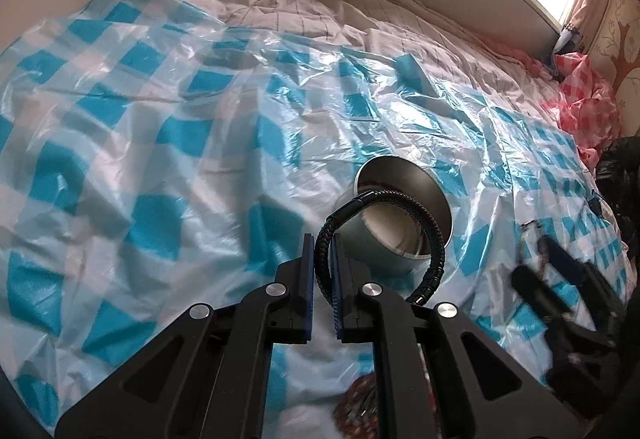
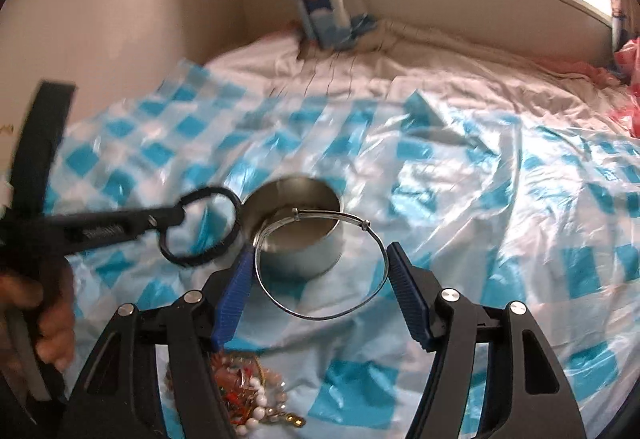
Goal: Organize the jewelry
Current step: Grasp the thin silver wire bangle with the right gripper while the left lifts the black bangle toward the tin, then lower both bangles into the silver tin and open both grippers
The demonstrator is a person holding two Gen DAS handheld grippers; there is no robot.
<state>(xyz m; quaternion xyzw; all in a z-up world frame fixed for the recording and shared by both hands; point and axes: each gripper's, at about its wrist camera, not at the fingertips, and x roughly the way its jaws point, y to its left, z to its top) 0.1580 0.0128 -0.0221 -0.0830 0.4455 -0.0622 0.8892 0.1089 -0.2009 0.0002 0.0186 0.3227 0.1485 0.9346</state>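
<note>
In the left wrist view my left gripper (image 1: 322, 243) is shut on a black braided bracelet (image 1: 434, 239), whose loop curves up and right in front of a tilted metal cup (image 1: 404, 179). The right wrist view shows my right gripper (image 2: 320, 251) with both blue pads (image 2: 236, 287) pressed on the sides of a thin silver bangle (image 2: 320, 317). The bangle hangs just before the metal cup (image 2: 300, 251). The left gripper (image 2: 176, 217) reaches in blurred from the left, holding the black bracelet (image 2: 200, 259) beside the cup. The right gripper (image 1: 548, 259) is a dark blur at the right.
A blue-and-white checked plastic sheet (image 2: 480, 219) covers the bed. A heap of beads and other jewelry (image 2: 248, 399) lies near the front edge, also seen as a heap (image 1: 356, 407). A hand (image 2: 48, 327) grips the left tool. Pink checked plastic (image 1: 584, 107) lies far right under the window.
</note>
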